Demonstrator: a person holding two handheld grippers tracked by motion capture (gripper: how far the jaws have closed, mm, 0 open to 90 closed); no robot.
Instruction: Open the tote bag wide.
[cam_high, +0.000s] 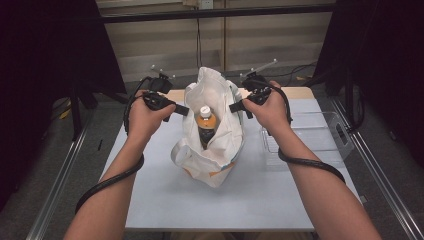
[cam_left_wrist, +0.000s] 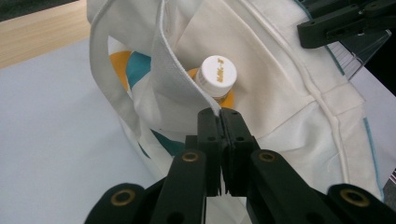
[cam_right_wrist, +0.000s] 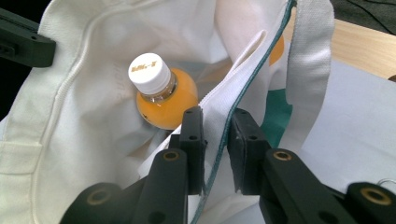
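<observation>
White tote bag (cam_high: 212, 135) sits centre frame in the high view on the pale table (cam_high: 165, 200), mouth up and spread between my two grippers.

My left gripper (cam_high: 181, 109) is at the bag's left rim, centre-left of the high view. In the left gripper view its jaws are pressed together at centre frame, pinching the thick hem of the bag (cam_left_wrist: 289, 93) right at the tip (cam_left_wrist: 219, 112). No gap visible between the pads.

My right gripper (cam_high: 235, 106) is on the opposite rim, just right of centre in the high view. In the right gripper view the jaws (cam_right_wrist: 215, 126) straddle the bag (cam_right_wrist: 84, 140) edge with the teal-stitched seam running between them. They are narrowed on the fabric but a slit remains; the left pad touches cloth, and whether the right pad does I cannot tell for sure. Reads as a grip on the rim.

Bottle (cam_high: 206, 125) stands upright inside the bag, centre of the high view: white cap, orange contents, dark label lower down. In the left gripper view the bottle (cam_left_wrist: 215, 74) cap is just above my jaw tips, behind the hem. In the right gripper view the bottle (cam_right_wrist: 161, 93) is upper left of the jaws, resting against the bag's inner wall.

Clear plastic bin (cam_high: 320, 135) sits to the right of the bag on the table, apart from it.
</observation>
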